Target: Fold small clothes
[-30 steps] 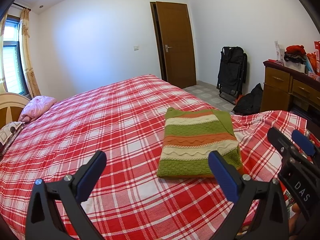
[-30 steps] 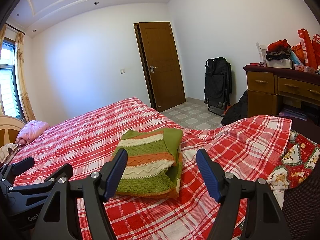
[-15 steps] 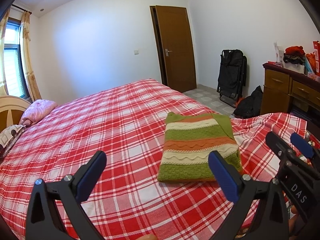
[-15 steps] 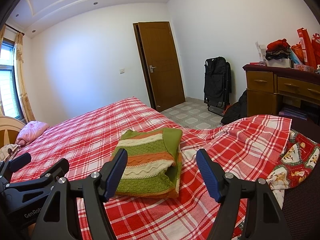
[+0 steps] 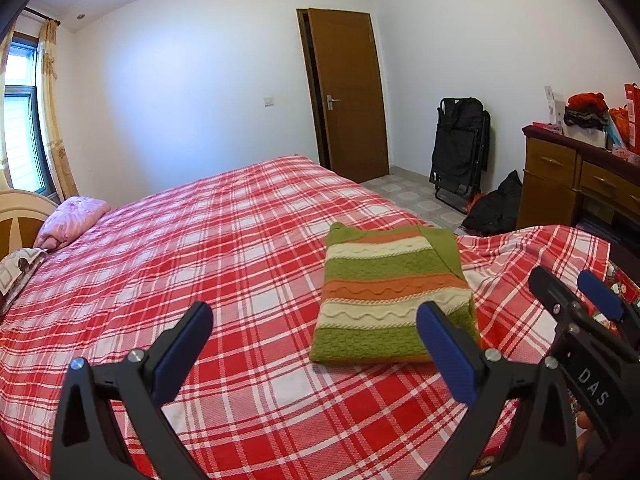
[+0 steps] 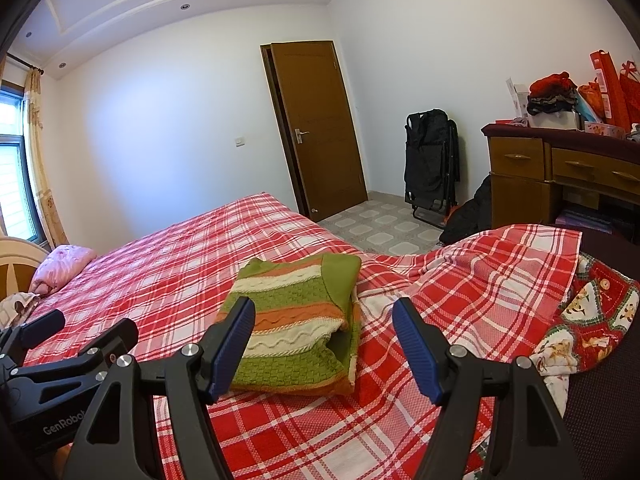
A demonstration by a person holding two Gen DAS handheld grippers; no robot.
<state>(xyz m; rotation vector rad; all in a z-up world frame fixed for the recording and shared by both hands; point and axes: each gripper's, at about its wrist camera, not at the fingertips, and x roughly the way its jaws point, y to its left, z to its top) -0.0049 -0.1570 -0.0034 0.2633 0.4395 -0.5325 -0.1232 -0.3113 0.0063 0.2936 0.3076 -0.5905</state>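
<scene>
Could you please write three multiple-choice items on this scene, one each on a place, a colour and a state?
1. Where does the sweater lie?
A. on the bed
B. on the dresser
C. on the floor

2. What colour is the pillow near the headboard?
A. blue
B. pink
C. black

3. How do the left gripper and right gripper stand?
A. both shut on the sweater
B. one open, one shut
C. both open, holding nothing

Answers:
1 A, it rests folded on the plaid bed.
2 B, it shows pink in both views.
3 C, each gripper's fingers are spread wide with nothing between them.
</scene>
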